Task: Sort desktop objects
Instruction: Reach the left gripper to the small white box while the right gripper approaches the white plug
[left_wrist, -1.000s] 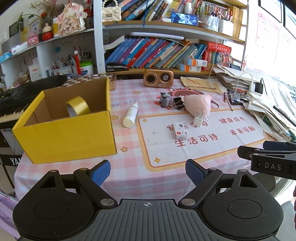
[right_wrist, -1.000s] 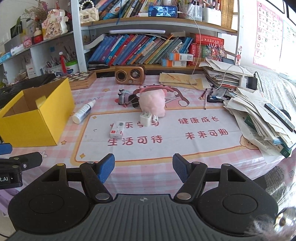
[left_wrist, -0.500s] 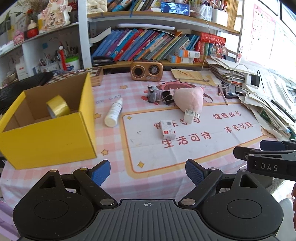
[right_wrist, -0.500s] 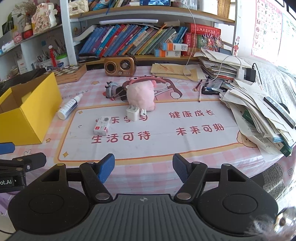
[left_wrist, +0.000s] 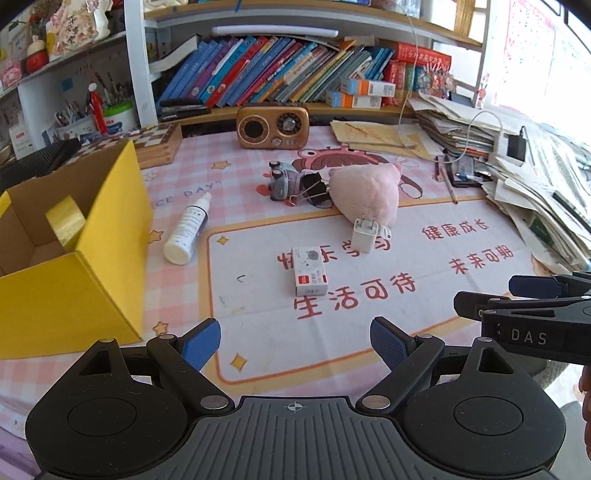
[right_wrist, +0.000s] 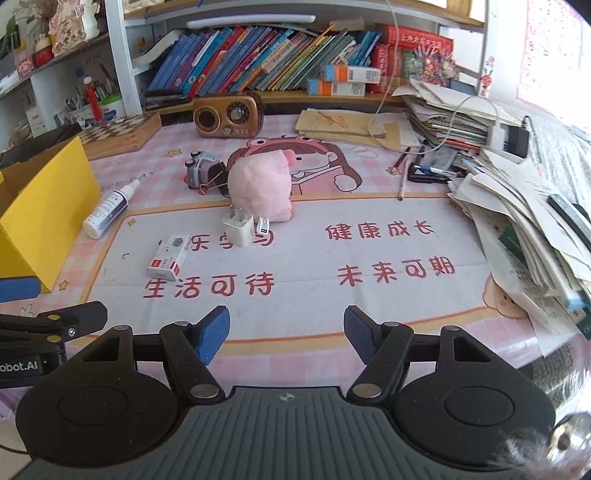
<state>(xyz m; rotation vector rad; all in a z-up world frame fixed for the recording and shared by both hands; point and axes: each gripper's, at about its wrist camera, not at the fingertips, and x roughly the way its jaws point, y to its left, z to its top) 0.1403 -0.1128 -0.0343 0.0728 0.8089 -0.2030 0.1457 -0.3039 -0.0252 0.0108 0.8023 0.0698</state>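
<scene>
A: Both tools hang over the near edge of the desk, nothing grabbed. Left gripper (left_wrist: 295, 341) is spread wide and empty; right gripper (right_wrist: 287, 334) is parted too, a bit narrower, nothing between the pads.

B: And the stuff to sort?

A: Loose on the printed mat (left_wrist: 406, 302). Small white box (left_wrist: 309, 270) lies nearest, charger plug (left_wrist: 365, 235) just behind it and touching the pink plush (left_wrist: 365, 194). Binder clip (left_wrist: 310, 189) sits jammed against the toy car (left_wrist: 279, 180). Spray bottle (left_wrist: 187, 232) lies flat beside the yellow box (left_wrist: 74, 295), which already holds a tape roll (left_wrist: 66, 221).

B: Trouble spots, imo?

A: Plenty. Go for the plug and a pad prob snags the plush fur, dragging both. Clip and car are so tight that one pinch may lift the pair or flick one off. The bottle's round, lying down, so an off-centre squeeze could roll it away. Also the two tools sit close together, so crossing reaches might knock.
</scene>
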